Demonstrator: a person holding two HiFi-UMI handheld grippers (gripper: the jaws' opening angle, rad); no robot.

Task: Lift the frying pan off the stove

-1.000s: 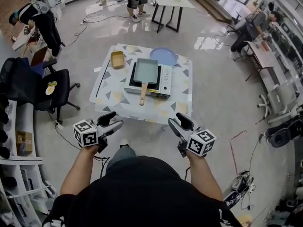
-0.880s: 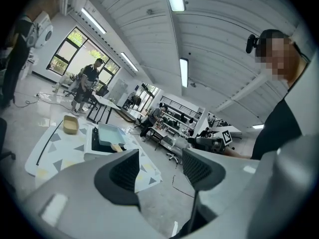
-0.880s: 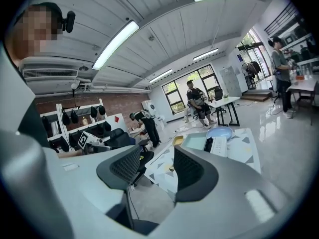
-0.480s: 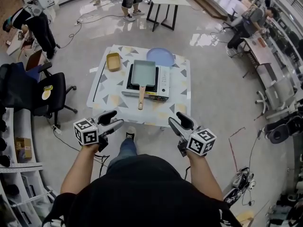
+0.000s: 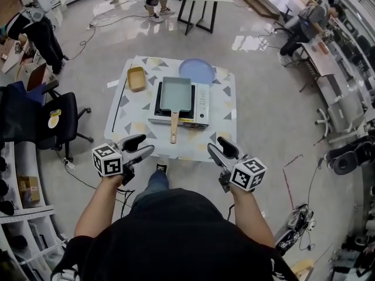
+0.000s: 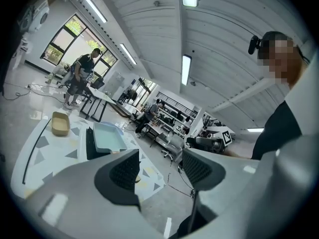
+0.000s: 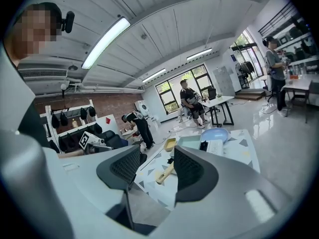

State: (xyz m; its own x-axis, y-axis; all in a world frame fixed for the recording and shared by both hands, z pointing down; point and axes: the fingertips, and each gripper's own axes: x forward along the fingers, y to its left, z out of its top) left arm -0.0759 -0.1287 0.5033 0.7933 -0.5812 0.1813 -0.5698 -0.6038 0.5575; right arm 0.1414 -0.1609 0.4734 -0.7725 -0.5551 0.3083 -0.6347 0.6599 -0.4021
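A rectangular pale green frying pan (image 5: 176,93) with a wooden handle (image 5: 173,127) sits on a portable stove (image 5: 201,105) on the low patterned table (image 5: 220,130). My left gripper (image 5: 140,146) and right gripper (image 5: 218,148) hover side by side just short of the table's near edge, both open and empty, well apart from the pan. In the left gripper view the pan (image 6: 109,136) lies ahead, left of the open jaws of that gripper (image 6: 160,168). In the right gripper view the handle (image 7: 166,173) shows between the jaws of the right gripper (image 7: 157,167).
A blue plate (image 5: 197,70) and a tan tray (image 5: 136,78) lie at the table's far side. A black office chair (image 5: 55,119) stands to the left. Cables cross the floor, and people work at desks around the room.
Both grippers have come forward together and now stand nearer the table's near edge. The pan and stove have not moved. The jaws stay as wide as before.
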